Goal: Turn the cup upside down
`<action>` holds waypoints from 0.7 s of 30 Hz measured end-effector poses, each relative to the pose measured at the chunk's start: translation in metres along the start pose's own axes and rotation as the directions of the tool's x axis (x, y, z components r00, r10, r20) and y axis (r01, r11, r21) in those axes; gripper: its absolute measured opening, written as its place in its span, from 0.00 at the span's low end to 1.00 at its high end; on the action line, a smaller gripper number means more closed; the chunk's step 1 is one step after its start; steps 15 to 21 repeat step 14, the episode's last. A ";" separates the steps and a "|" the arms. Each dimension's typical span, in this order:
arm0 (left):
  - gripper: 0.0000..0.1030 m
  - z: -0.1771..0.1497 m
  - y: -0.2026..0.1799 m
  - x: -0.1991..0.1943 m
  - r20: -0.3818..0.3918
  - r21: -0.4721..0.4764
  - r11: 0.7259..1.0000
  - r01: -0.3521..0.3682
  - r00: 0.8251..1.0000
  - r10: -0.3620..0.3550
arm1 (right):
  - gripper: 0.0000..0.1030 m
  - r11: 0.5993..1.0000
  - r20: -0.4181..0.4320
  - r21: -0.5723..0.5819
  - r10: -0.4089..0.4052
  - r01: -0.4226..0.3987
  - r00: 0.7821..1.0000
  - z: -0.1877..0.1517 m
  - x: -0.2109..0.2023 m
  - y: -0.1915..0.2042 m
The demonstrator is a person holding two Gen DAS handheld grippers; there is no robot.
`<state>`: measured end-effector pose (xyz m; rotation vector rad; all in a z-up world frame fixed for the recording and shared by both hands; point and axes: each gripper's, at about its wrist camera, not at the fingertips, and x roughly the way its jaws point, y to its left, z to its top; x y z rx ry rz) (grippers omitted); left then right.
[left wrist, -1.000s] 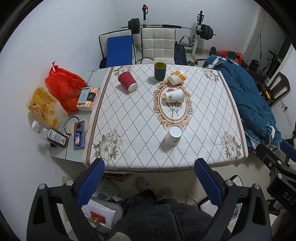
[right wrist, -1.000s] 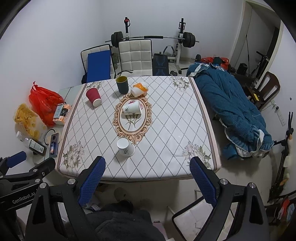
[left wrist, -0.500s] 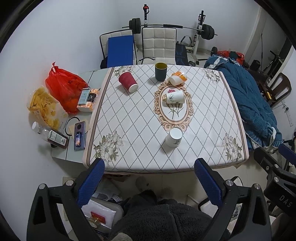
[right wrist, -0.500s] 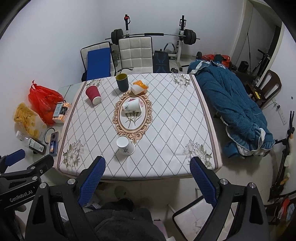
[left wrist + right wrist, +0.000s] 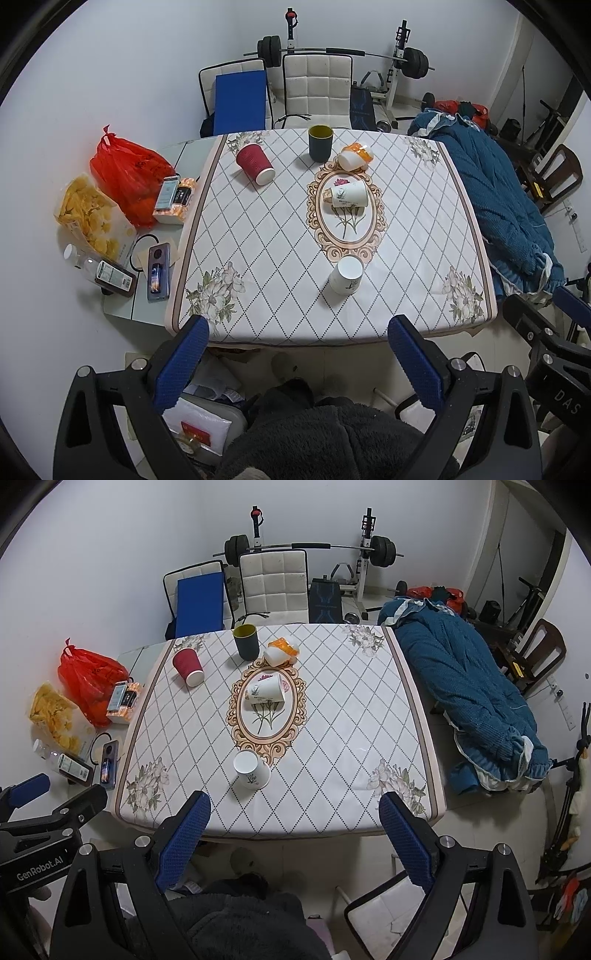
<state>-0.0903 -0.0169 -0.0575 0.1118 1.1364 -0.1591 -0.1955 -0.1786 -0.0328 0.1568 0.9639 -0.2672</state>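
Blue-padded fingers of the left gripper point(image 5: 295, 354) and the right gripper point(image 5: 295, 830) stand spread wide with nothing between them, both held back off the near edge of the table point(image 5: 332, 827). Five cups lie ahead of them. Nearest, just beyond the fingertips and between them, a white cup point(image 5: 251, 770) with a small plant print stands upright, mouth up. Farther ahead, a second white printed cup point(image 5: 266, 689) lies on its side on the oval medallion at the cloth's centre. Beyond that and left of the grippers, a red paper cup point(image 5: 188, 666) lies tipped over; straight ahead near the far edge, a dark green cup point(image 5: 245, 641) stands upright, with an orange-and-white cup point(image 5: 282, 650) on its side just to its right. A white quilted tablecloth with a diamond grid and flower corners covers the table. Past it stand two white padded chairs point(image 5: 273, 587), a barbell rack point(image 5: 310, 548) against the wall, and a blue quilt point(image 5: 469, 686) heaped to the right.
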 end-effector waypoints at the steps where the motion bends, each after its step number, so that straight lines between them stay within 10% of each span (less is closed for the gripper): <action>1: 0.96 0.000 0.000 0.000 -0.001 0.000 1.000 0.000 1.000 0.000 | 0.92 1.000 0.000 0.001 0.001 -0.001 1.000 0.000 0.000 0.000; 21: 0.96 -0.003 0.003 0.002 -0.008 -0.011 1.000 0.001 1.000 -0.001 | 0.92 1.000 -0.009 -0.008 0.012 -0.012 1.000 -0.001 0.005 0.004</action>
